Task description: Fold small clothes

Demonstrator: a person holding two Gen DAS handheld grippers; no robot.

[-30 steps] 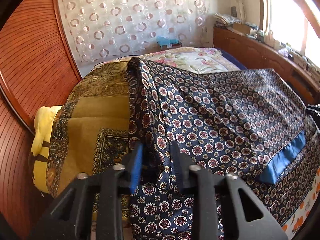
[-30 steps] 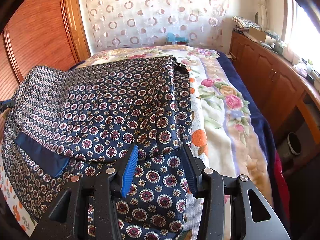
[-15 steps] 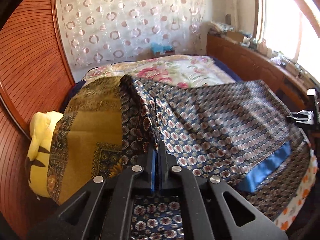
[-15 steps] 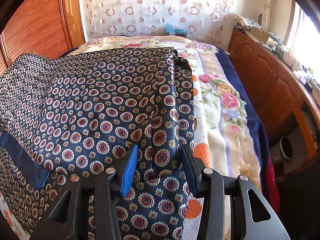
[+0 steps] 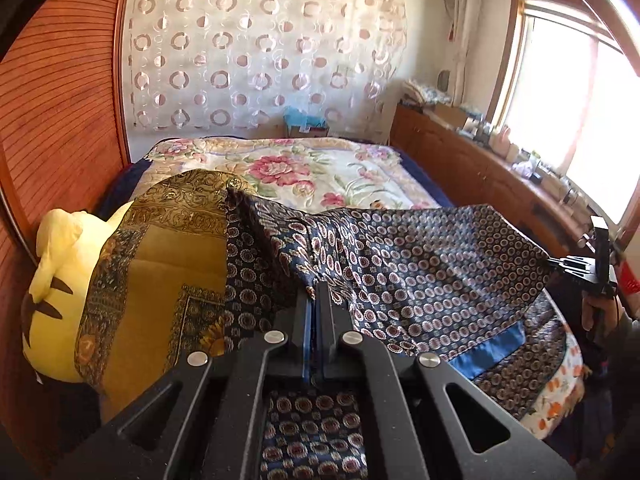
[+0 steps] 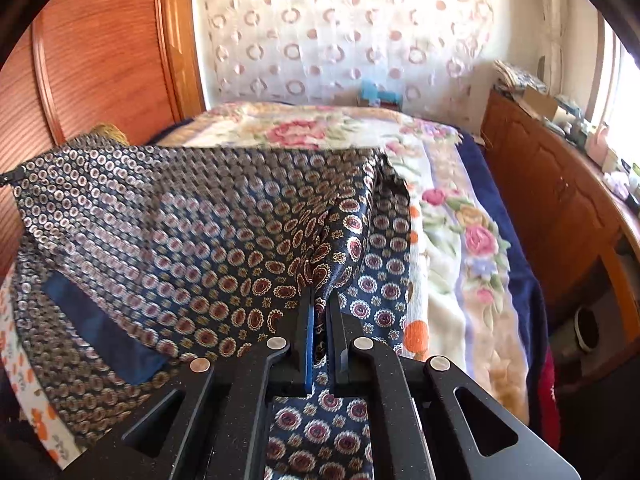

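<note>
Both grippers, my left [image 5: 313, 300] and my right [image 6: 319, 306], pinch the near edge of the navy patterned garment [image 5: 420, 264], lifting it taut between them above the bed's [image 5: 320, 168] near end.

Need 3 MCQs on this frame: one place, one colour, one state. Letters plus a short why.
1. Where is the yellow plush toy?
A. on the window-side cabinet
B. at the bed's edge by the wooden panel, partly under the mustard cloth
C. on the floor

2. What colour is the plain band on the patterned garment?
A. blue
B. red
C. green

3. How do the jaws of the left gripper and the right gripper stand?
A. both wide open
B. only the left shut
C. both shut on the garment

Answers:
1 B, it sits beside the panel with the cloth draped over it.
2 A, the strip is solid blue.
3 C, fabric is pinched in each.
</note>
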